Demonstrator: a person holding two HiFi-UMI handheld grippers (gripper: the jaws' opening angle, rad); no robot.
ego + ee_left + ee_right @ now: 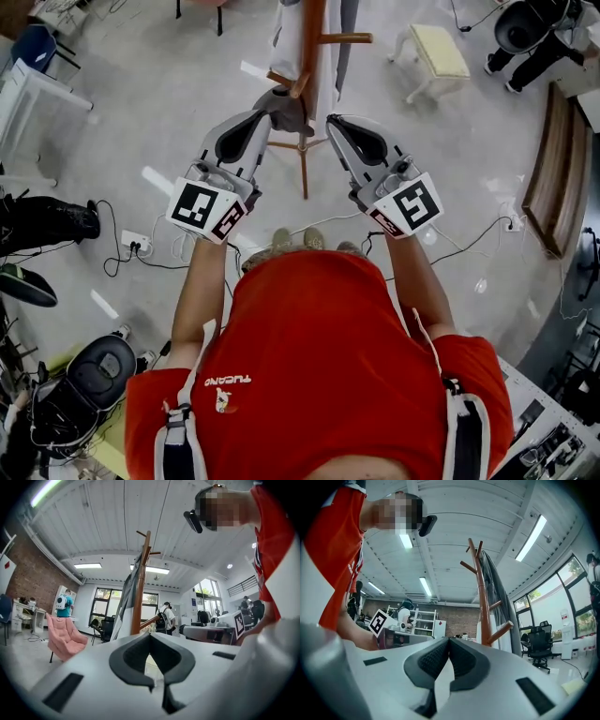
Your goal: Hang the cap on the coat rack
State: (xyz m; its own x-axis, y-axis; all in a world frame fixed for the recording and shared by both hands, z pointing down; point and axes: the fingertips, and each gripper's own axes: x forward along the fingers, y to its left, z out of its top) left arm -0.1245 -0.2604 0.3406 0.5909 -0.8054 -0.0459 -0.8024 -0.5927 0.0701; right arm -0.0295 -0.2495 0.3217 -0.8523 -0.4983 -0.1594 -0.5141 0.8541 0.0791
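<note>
Both left tool (266, 113) and right tool (332, 120) flank the coat rack (309, 37).

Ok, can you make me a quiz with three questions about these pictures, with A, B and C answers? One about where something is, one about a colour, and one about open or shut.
1. Where does the coat rack stand?
A) just ahead of the left gripper and right gripper
B) behind the person
C) flat on the floor

2. What colour is the person's shirt?
A) blue
B) red
C) green

3. How are the left gripper's fingers?
A) wide apart
B) closed together
C) closed on a chair

Answers:
1 A: the head view shows its pole just beyond both tips.
2 B: it is red in every view.
3 B: the left gripper view shows the fingers meeting.
</note>
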